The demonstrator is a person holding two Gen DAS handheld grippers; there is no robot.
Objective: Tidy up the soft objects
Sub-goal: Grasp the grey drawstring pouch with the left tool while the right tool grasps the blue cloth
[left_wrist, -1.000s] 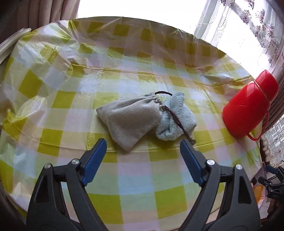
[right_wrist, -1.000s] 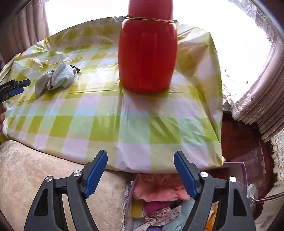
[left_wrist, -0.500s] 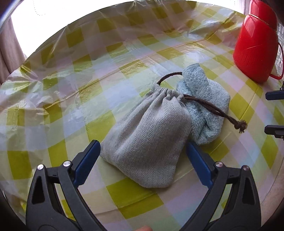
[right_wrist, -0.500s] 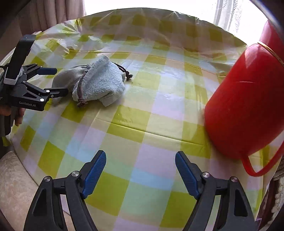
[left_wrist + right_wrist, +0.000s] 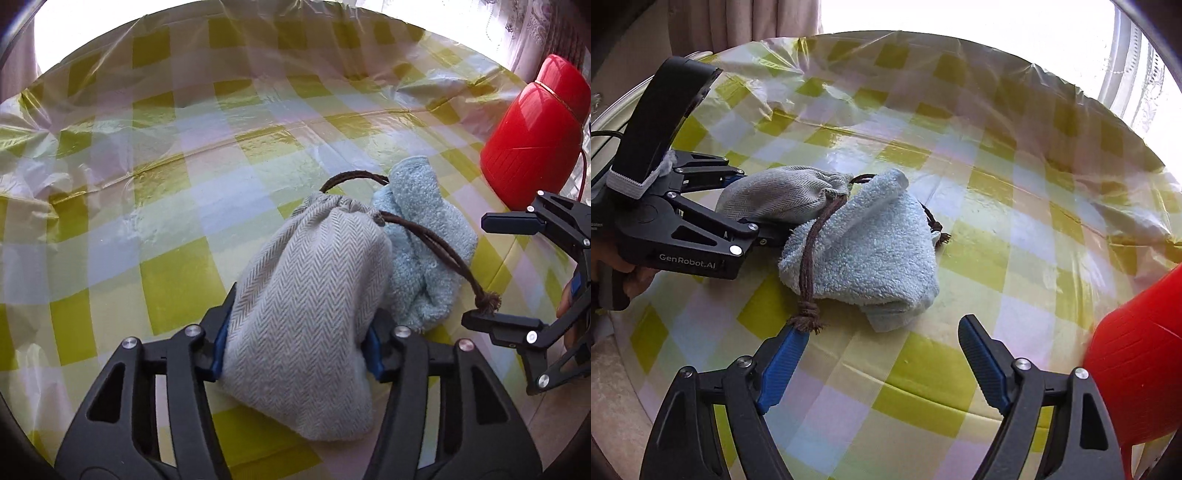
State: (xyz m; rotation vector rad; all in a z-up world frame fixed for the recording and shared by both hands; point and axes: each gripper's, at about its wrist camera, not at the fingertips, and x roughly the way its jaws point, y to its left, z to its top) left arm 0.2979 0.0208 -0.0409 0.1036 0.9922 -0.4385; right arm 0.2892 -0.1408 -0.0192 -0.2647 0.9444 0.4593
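Pouch (image 5: 310, 295) pinched by left tongs (image 5: 295, 347), towel (image 5: 417, 251) touching.

Daylight floods in beyond the tablecloth (image 5: 258, 155), glare streaks its plastic, windows blown white, fisheye edges bending dark.

1. Left wrist view: close above the grey pouch (image 5: 310, 317), tilted down across the surface (image 5: 155, 155) toward its far edge.
2. Right wrist view: further back, tilted down from the near edge.
3. Both show the pouch, the blue towel (image 5: 871, 251) and the red jug (image 5: 532, 136).
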